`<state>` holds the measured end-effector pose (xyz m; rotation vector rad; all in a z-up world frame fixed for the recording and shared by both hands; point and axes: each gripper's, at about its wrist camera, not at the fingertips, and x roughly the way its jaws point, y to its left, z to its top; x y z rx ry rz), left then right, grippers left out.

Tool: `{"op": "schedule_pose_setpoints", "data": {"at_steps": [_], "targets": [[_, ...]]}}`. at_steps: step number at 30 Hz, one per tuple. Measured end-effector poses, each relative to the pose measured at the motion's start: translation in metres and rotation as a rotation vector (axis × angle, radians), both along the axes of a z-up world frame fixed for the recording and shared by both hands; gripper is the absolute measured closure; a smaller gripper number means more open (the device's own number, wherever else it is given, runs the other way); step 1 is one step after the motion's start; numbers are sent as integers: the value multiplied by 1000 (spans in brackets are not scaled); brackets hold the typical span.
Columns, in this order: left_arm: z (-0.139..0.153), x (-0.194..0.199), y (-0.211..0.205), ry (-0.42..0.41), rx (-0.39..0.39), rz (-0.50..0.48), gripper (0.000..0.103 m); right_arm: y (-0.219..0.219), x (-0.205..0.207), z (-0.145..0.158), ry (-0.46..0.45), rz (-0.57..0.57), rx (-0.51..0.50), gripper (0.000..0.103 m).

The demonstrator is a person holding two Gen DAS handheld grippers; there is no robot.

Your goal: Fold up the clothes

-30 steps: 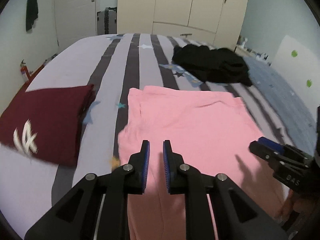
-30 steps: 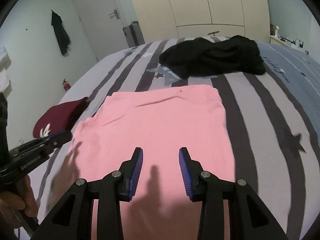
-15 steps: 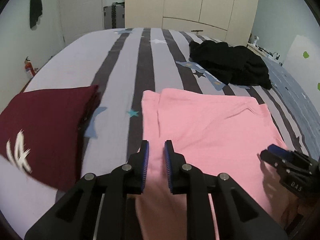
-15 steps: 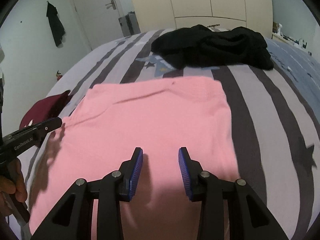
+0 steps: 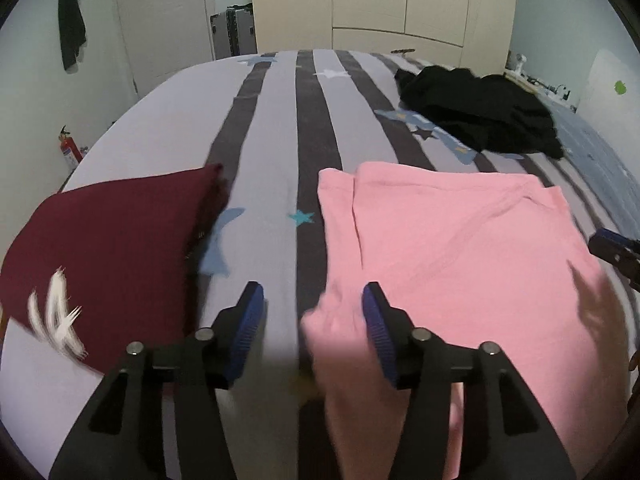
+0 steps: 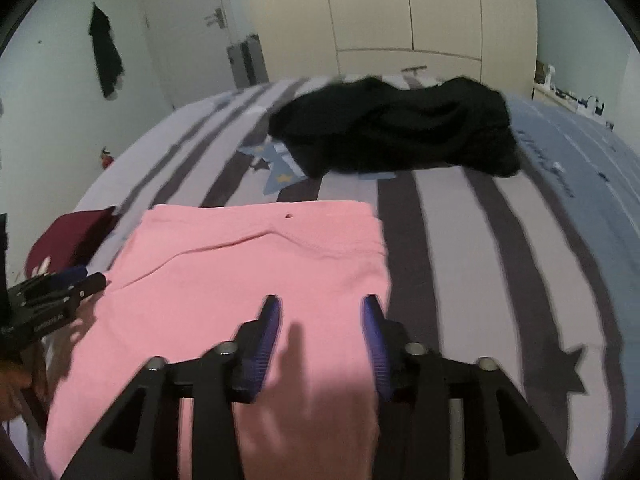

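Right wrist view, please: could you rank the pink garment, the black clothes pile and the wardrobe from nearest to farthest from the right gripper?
From the right gripper:
1. Pink garment, directly under and ahead of its open fingers.
2. Black clothes pile, farther up the bed, slightly right of centre.
3. Wardrobe, against the far wall beyond the bed.

Pink garment (image 5: pixel 460 264) near edge cut off; maroon garment (image 5: pixel 104 248) logo blurred.
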<state>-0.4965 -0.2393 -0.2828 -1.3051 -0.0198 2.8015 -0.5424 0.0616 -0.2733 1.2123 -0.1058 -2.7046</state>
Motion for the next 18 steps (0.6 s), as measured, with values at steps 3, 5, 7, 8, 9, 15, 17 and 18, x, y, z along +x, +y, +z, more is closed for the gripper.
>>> {"op": "schedule_pose_setpoints", "data": {"at_steps": [3,5,7,8,9,15,17,18], "targets": [[12,29,-19,-25,112,22,46,12,37,5,-34,21,-25,52],[18,59,-29,-52,196,44,42,20,62,3,-79,24,-50,52],[19,88,-32,-83,243,59,42,29,92,-2,-138,10,-106,52],[19,101,-32,-97,255,63,42,32,105,-6,-171,4,-124,52],[17,114,-32,-115,265,66,42,35,118,-10,-204,-2,-143,52],[0,165,-17,-208,258,34,42,34,173,-30,-291,3,-178,52],[-8,168,-9,-219,219,15,42,32,180,-31,-289,4,-181,52],[-12,168,-6,-216,202,7,42,31,182,-31,-289,6,-178,52]]}}
